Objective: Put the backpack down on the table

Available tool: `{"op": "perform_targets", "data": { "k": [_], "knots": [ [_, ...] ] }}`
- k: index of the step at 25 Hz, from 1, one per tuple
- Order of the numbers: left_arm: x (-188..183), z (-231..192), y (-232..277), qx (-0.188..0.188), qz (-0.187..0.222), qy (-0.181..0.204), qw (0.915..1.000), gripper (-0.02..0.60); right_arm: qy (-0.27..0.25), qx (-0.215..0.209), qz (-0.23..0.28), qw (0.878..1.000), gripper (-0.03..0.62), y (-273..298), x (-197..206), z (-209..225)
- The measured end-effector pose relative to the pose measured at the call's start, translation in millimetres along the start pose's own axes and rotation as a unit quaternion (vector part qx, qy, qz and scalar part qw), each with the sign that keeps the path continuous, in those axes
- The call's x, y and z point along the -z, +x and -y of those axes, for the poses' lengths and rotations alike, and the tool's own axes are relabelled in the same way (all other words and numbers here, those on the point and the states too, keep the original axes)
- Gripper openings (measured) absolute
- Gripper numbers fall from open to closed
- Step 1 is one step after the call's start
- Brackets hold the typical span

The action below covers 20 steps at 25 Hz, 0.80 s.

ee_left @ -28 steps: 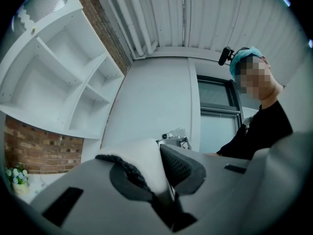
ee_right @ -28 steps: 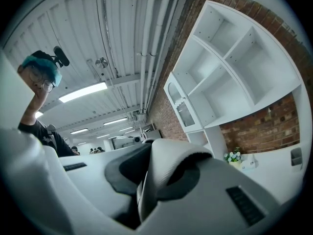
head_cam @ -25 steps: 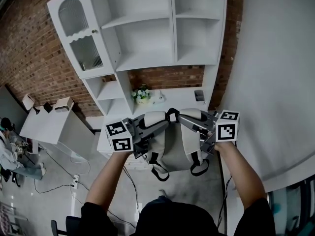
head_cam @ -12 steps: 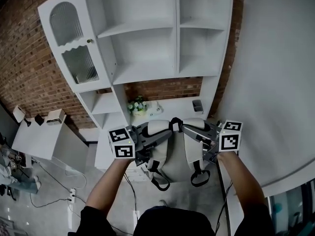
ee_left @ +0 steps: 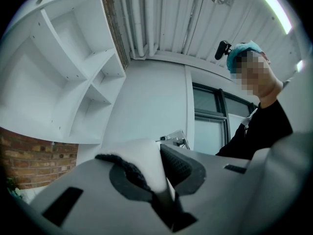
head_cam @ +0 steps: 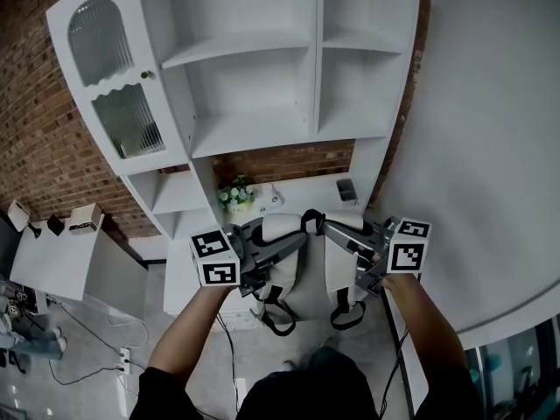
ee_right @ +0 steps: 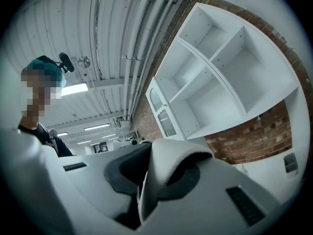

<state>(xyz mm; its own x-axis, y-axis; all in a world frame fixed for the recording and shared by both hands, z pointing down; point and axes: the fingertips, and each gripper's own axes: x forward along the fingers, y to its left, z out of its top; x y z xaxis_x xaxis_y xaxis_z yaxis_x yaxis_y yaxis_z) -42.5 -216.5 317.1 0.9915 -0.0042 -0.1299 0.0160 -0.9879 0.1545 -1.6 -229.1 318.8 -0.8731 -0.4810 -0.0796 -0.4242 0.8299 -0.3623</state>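
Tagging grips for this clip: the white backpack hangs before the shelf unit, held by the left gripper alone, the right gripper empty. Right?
Wrong on the right gripper: the right gripper view shows its jaws closed on a white shoulder strap. So the backpack hangs before the shelf unit, held by the left gripper and the right gripper together.

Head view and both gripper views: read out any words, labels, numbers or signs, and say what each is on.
None readable in any view.
The cube on the left claw, the cube on the right claw: black-and-white square markers only, no letters.
On the backpack: no brand or label shows.
The box on the side table: too small to read.
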Motion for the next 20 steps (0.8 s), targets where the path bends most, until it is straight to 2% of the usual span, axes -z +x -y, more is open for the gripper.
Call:
{"op": "perform_targets", "data": {
  "k": [5,10,16,20],
  "knots": [
    [-0.8,-14.7,2.2,-0.004,0.002,0.017,0.9998,0.063,-0.005,-0.008,0.000,1.000,0.049,5.7,-4.8,14.4],
    [-2.7,-27.9,1.3,-0.013,0.005,0.015,0.9998,0.063,-0.015,-0.016,-0.001,1.000,0.049,12.6,-6.1,20.8],
    [-11.8,-77.8,6.2,-0.026,0.006,0.012,0.9996,0.063,-0.009,-0.025,-0.005,1.000,0.049,32.7,-23.2,63.2],
    [-14.5,-100.5,11.2,-0.028,0.007,0.011,0.9995,0.063,0.015,-0.032,0.010,0.999,0.049,38.0,-33.3,85.3]
  ]
}}
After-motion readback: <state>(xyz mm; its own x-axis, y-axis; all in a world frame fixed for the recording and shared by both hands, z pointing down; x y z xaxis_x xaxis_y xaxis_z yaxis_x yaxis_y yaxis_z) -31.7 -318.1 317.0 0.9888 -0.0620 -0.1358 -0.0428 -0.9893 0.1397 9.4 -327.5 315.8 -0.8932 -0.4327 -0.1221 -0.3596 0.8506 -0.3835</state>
